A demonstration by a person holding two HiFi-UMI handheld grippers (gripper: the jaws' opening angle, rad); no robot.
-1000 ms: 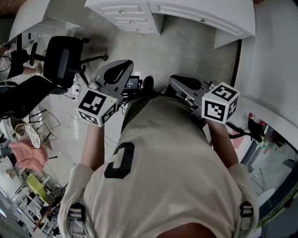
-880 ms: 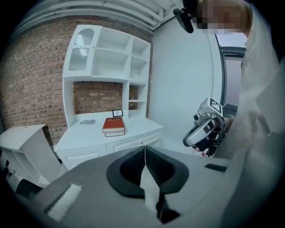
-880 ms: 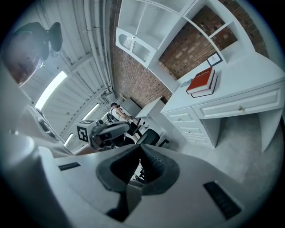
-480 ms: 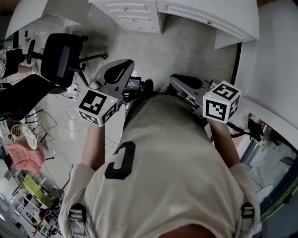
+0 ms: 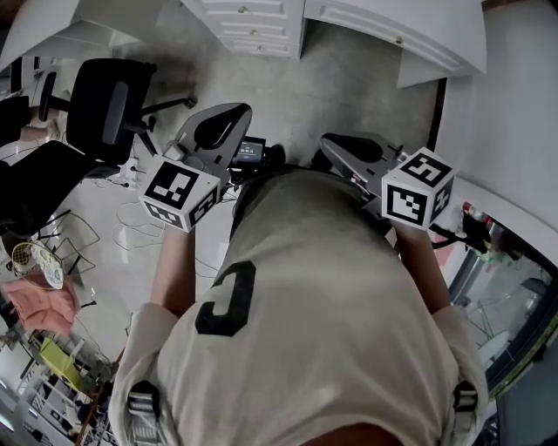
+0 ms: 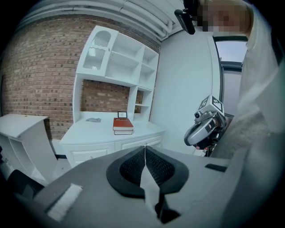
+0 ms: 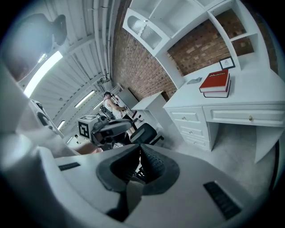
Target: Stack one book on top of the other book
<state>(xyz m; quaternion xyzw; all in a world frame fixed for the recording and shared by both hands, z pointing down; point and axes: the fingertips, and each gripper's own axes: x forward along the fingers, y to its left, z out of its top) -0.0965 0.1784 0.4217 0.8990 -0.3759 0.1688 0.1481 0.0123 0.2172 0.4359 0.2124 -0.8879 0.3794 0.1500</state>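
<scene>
Two books lie stacked on the white desk (image 6: 89, 133): a red book (image 6: 122, 123) rests on a darker one, also seen as the red book (image 7: 215, 81) on the desk (image 7: 249, 100) in the right gripper view. Both are far from the grippers. In the head view no book shows. My left gripper (image 5: 234, 111) is shut with nothing between its jaws (image 6: 144, 149). My right gripper (image 5: 327, 142) has its tips together and is empty too (image 7: 139, 145). Both are held in front of the person's torso, pointing toward the desk (image 5: 392, 26).
A black office chair (image 5: 105, 109) stands at the left on the light floor, with cables beside it. A white shelf unit (image 6: 116, 67) rises behind the books, with a small picture frame (image 6: 122, 115). A low white table (image 6: 22, 129) stands left. Another person (image 7: 109, 104) sits far off.
The desk and the chair have slid toward the top of the head view. Both grippers stay shut and empty in front of the torso.
</scene>
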